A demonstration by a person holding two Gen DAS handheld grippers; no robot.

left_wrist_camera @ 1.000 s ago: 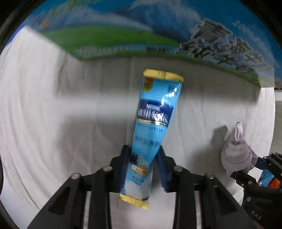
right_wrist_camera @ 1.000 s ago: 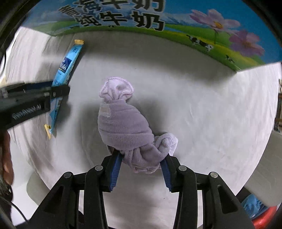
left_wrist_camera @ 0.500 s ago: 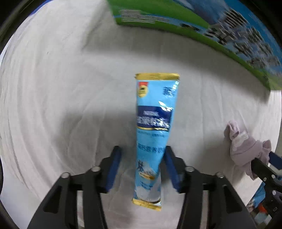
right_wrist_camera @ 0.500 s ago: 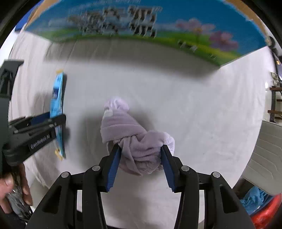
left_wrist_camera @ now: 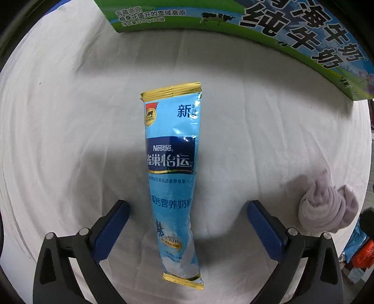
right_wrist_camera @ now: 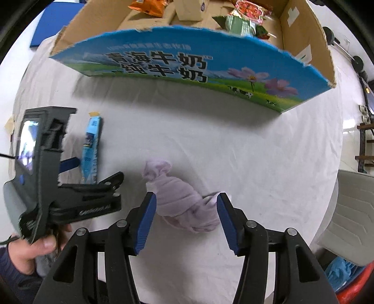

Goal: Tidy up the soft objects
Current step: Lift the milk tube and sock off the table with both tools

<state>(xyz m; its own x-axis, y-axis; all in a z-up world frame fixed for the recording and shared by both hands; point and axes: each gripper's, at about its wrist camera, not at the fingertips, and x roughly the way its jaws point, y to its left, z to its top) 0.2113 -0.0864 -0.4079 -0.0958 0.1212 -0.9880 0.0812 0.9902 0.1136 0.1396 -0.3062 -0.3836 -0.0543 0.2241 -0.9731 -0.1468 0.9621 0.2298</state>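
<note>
White cloth (left_wrist_camera: 70,117) covers the work surface in both wrist views. On my left wrist view, the left gripper (left_wrist_camera: 187,224) has its blue-padded jaws spread wide apart, and neither pad touches anything. Between them lies the blue milk-powder sachet (left_wrist_camera: 171,177), flat on the cloth, its gold-sealed ends pointing toward and away from the camera. The lilac cloth bundle (left_wrist_camera: 327,208) sits near the right edge of that view, well apart from the sachet.

On my right wrist view, the right gripper (right_wrist_camera: 185,217) is also parted. The bundle (right_wrist_camera: 184,208) rests on the cloth between the two pads; the left pad is just beside it or touching, and I cannot tell which, while the right pad stands slightly clear.

Beyond both items stands an open cardboard milk carton (right_wrist_camera: 187,67) with printed Chinese lettering, cows and flowers on its near wall; snack packets (right_wrist_camera: 245,14) are visible inside. A grey chair (right_wrist_camera: 350,217) shows at the right edge.
</note>
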